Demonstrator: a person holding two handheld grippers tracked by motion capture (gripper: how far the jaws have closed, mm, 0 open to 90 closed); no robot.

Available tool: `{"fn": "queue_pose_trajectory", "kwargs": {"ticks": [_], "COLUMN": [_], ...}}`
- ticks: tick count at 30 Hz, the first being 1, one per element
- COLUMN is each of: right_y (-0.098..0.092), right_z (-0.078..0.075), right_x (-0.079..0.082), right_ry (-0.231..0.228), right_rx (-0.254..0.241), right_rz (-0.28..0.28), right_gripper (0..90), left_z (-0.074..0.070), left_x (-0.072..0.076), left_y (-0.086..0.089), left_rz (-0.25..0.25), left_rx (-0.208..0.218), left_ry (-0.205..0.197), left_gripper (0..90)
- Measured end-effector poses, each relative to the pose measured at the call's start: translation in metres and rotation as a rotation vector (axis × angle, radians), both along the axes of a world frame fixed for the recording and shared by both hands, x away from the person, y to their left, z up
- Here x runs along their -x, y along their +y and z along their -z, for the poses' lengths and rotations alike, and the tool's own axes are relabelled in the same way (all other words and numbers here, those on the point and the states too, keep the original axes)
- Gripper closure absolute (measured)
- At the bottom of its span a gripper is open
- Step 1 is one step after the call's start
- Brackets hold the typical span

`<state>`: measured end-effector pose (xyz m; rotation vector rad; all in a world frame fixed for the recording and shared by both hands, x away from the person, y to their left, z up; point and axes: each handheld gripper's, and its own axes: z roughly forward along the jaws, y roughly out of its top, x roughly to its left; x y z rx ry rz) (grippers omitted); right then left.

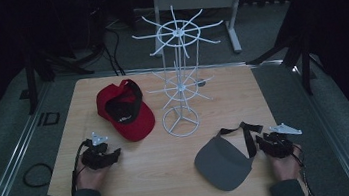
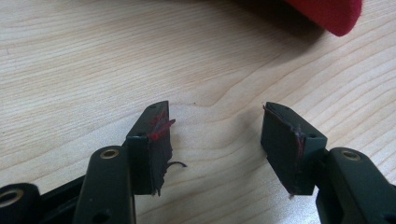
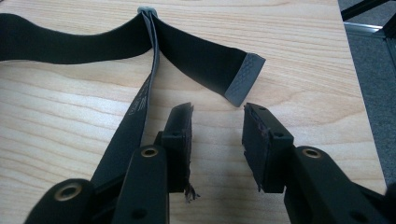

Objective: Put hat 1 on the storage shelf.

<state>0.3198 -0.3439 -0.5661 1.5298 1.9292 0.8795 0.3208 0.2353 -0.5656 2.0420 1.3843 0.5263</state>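
We look along our left claw [image 2: 215, 149], whose two black jaws rise from the bottom edge and stand well apart, with nothing between them but bare wood. Each jaw ends in a flat dark pad; the pad [image 2: 156, 149] on the left side carries streaks of red near its top and a frayed lower edge with a thin curl of thread hanging off it. The pad [image 2: 285, 149] on the right side shows a faint red line along its worn edge. Beneath lies the pale wood-grain worktop [image 2: 93, 60]. At the upper right corner, a rounded piece of red fabric [image 2: 334, 14] rests on the worktop, well apart from the jaws.
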Motion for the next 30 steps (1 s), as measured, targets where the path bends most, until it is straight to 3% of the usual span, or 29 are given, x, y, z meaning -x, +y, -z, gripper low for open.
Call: {"fn": "queue_pose_trajectory", "kwargs": {"ticks": [20, 28, 30], "right_y": [0.001, 0.001, 0.001], "right_z": [0.001, 0.001, 0.001], "right_x": [0.001, 0.000, 0.000], "right_ry": [-0.007, -0.005, -0.004], "right_rx": [-0.001, 0.000, 0.000], "right_rz": [-0.020, -0.028, -0.028], "right_gripper": [55.7, 52.2, 51.5], "left_z": [-0.003, -0.009, -0.014], "left_x": [-0.002, -0.002, 0.000], "left_y": [-0.001, 0.003, 0.004], "left_rz": [0.012, 0.003, 0.006], "left_rx": [-0.015, -0.028, -0.030], "left_ry": [0.036, 0.087, 0.077], "left_gripper": [42.3, 48.5, 48.5]}}
